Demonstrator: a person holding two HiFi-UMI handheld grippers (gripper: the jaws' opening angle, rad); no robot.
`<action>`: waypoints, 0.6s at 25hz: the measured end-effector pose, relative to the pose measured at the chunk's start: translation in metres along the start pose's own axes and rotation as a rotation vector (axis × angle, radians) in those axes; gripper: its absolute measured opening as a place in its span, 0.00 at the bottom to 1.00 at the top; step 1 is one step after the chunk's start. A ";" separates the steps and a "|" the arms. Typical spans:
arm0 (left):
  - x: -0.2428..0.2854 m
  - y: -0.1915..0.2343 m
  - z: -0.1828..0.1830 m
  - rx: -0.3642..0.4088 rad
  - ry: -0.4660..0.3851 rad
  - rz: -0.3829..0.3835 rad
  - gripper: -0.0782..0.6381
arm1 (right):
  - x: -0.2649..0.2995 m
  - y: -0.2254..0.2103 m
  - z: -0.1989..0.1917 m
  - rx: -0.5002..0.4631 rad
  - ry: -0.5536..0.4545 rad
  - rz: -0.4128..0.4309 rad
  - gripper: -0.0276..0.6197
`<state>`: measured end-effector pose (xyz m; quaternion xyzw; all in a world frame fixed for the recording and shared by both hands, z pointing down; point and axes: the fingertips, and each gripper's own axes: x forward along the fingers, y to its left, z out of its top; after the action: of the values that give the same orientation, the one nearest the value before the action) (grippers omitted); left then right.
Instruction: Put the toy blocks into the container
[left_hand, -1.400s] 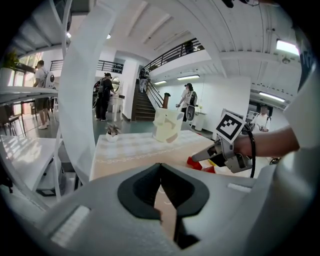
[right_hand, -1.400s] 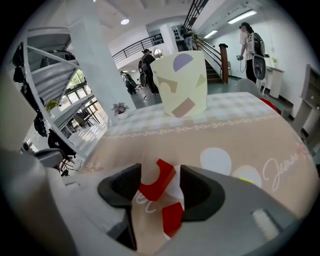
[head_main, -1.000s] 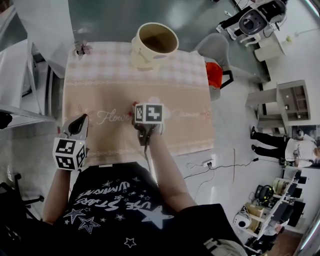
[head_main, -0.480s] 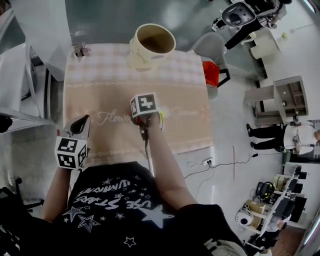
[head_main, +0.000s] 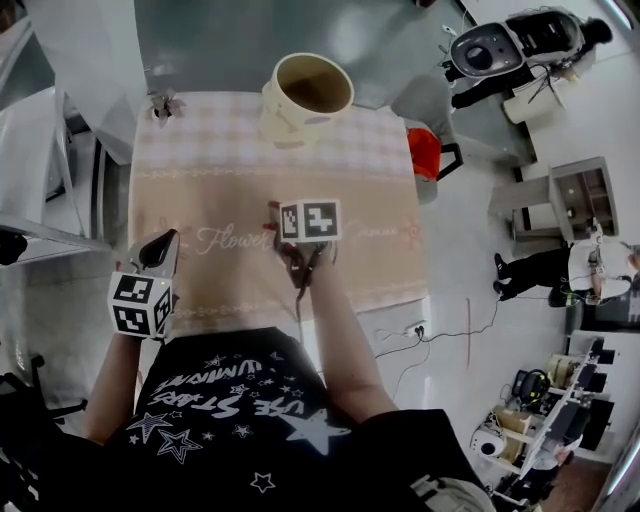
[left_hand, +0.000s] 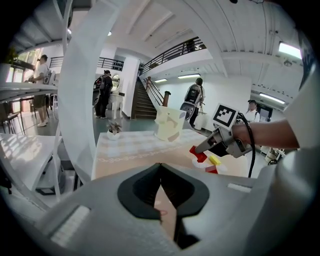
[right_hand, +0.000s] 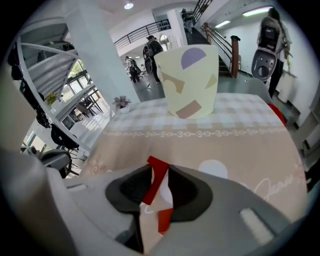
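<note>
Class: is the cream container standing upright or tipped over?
Upright: the container stands on its base, open mouth facing up.

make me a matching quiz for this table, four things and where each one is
1 container
2 red block
3 yellow block
4 potted plant

a between the jaws of the right gripper
b far left corner of the table
c middle of the table's far edge
d lying on the table near the right gripper

Pairs: 1-c, 2-a, 3-d, 4-b. The right gripper's jaws are closing on the red block.
</note>
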<state>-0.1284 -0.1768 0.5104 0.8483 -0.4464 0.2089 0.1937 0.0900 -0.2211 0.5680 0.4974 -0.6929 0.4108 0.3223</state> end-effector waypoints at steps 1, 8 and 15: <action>0.000 0.001 0.002 -0.001 -0.005 0.004 0.12 | -0.006 0.000 0.007 -0.002 -0.024 0.007 0.21; 0.005 0.003 0.041 0.010 -0.075 0.028 0.12 | -0.066 -0.004 0.069 -0.013 -0.234 0.049 0.21; 0.013 -0.002 0.086 0.034 -0.134 0.057 0.12 | -0.111 -0.021 0.138 -0.064 -0.380 0.081 0.21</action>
<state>-0.1049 -0.2284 0.4452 0.8504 -0.4788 0.1650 0.1428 0.1378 -0.3003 0.4151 0.5274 -0.7732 0.2998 0.1846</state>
